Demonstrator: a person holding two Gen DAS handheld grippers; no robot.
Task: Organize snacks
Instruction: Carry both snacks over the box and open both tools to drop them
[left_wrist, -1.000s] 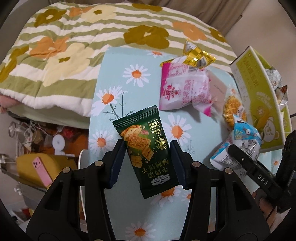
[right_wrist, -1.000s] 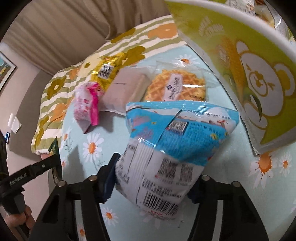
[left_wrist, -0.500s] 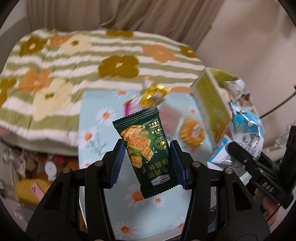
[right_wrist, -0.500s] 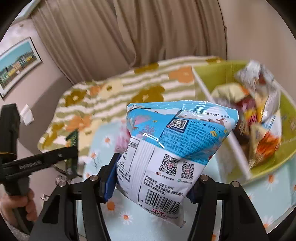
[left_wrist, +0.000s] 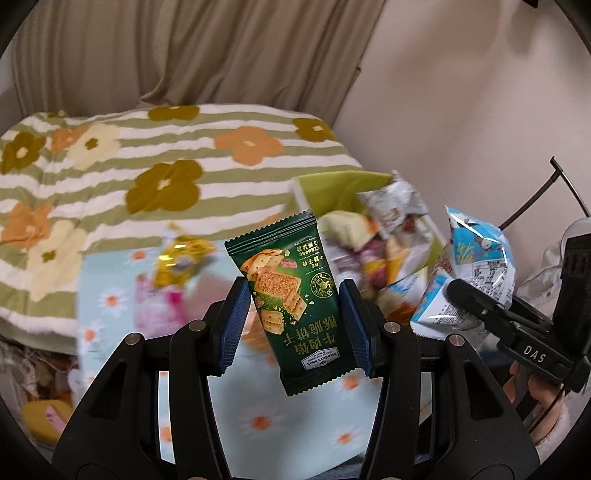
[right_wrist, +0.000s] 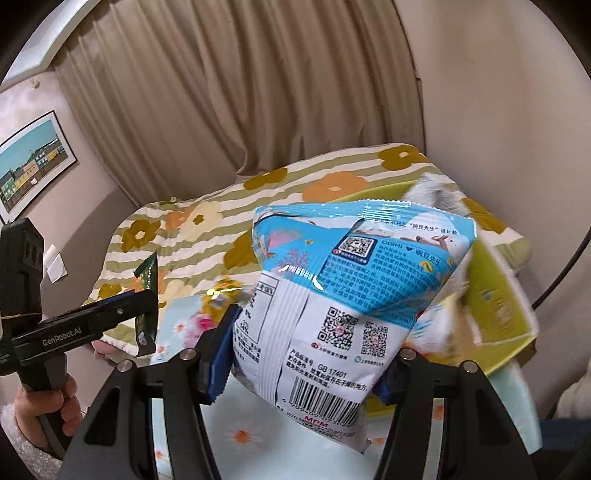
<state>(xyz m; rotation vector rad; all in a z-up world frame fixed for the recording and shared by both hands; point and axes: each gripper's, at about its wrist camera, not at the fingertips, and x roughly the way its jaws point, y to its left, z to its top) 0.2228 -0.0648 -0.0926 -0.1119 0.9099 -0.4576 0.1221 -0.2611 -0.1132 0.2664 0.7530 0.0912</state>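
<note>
Fingers (left_wrist: 233, 325) of left gripper (left_wrist: 295, 325) pinch green cracker packet (left_wrist: 291, 310), long axis near-upright (tilted); right gripper (right_wrist: 301, 354) clamps blue bag (right_wrist: 347, 291).

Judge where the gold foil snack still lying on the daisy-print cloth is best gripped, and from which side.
Probably across the crumpled middle of the gold foil snack, coming from above: it lies on the daisy-print cloth with a pink packet close beside it, so a level approach looks crowded. Blur hides its exact shape, so which way to set the gripper is uncertain.

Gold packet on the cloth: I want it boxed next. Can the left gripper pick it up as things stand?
Probably not: the left gripper is shut on the green packet and raised above the cloth, where the gold packet lies.
</note>
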